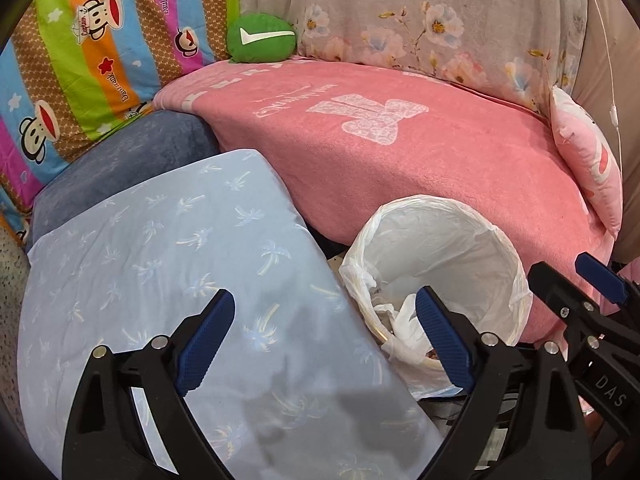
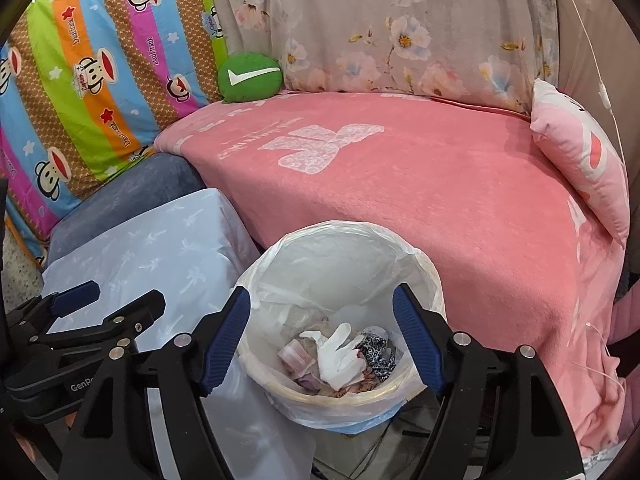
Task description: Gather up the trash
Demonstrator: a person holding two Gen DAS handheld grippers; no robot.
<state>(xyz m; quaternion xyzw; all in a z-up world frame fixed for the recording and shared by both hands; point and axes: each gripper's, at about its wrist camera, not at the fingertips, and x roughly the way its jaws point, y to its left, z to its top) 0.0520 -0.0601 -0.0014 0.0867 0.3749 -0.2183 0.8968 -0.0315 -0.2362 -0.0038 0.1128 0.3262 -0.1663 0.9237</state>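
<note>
Nearest to me, the right hand-held gripper (image 2: 322,340) hangs over the mouth of the trash bin (image 2: 424,280), its blue-padded fingers (image 2: 226,340) spread wide with nothing between them. Beside it, the left hand-held gripper (image 1: 324,344) is likewise spread apart and empty, poised above a pale blue pillow (image 1: 160,264) printed with palm trees; its right finger overlaps the bin's edge in the left wrist view. Down inside the bin, which is lined with a thin white plastic bag (image 2: 280,280), lies the trash: a crumpled white tissue (image 2: 340,354), a scrap of leopard-print material (image 2: 376,350) and some pinkish wrappers (image 2: 296,358). The bin stands against the front edge of a sofa seat draped with a pink blanket (image 2: 400,200), with the pale blue pillow just to its left. Behind that pillow sits a grey-blue cushion (image 1: 120,160). Farther back, a round green cushion (image 1: 262,38) with a white tick rests in the corner, between a striped monkey-print quilt (image 1: 80,60) and a grey floral cover (image 1: 420,20) over the backrest. A pink cartoon pillow (image 1: 588,160) leans at the right end.
</note>
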